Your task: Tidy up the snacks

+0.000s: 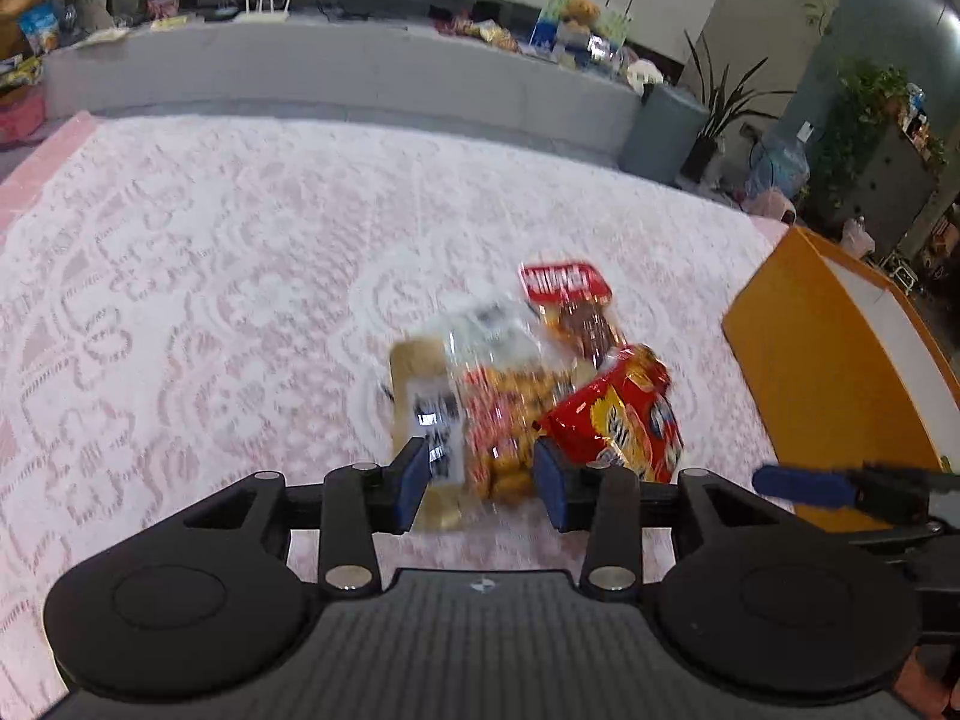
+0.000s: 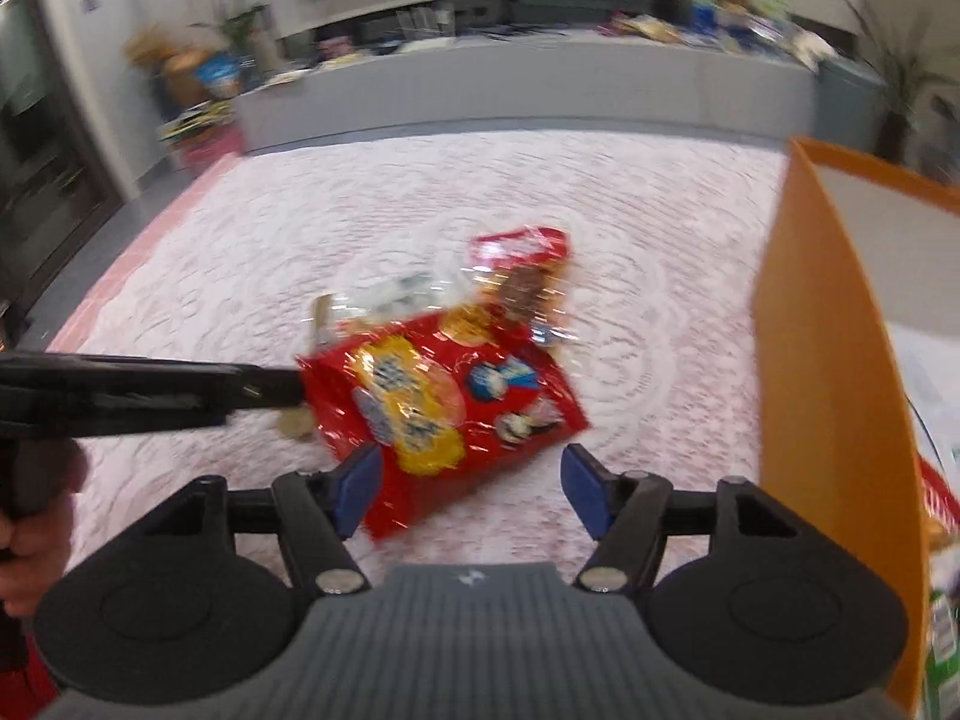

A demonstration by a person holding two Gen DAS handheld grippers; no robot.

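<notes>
A small heap of snacks lies on the pink lace tablecloth (image 1: 210, 270). It holds a big red bag (image 1: 624, 414) (image 2: 444, 408), a clear bag of yellow snacks (image 1: 504, 414), a tan packet with a barcode label (image 1: 420, 384) and a red-topped packet (image 1: 570, 306) (image 2: 522, 276). My left gripper (image 1: 480, 483) stands open, the clear bag's near end lying between its blue pads. My right gripper (image 2: 474, 489) is wide open over the red bag's near corner, pads apart from it. The left gripper's fingers (image 2: 180, 390) reach the heap from the left in the right wrist view.
An orange box (image 1: 828, 372) (image 2: 828, 360) stands at the right edge of the table, with packets (image 2: 936, 504) inside it. A hand (image 2: 36, 516) grips the left tool. Behind the table runs a grey counter (image 1: 360, 60) with clutter, and potted plants (image 1: 720, 102) stand at the right.
</notes>
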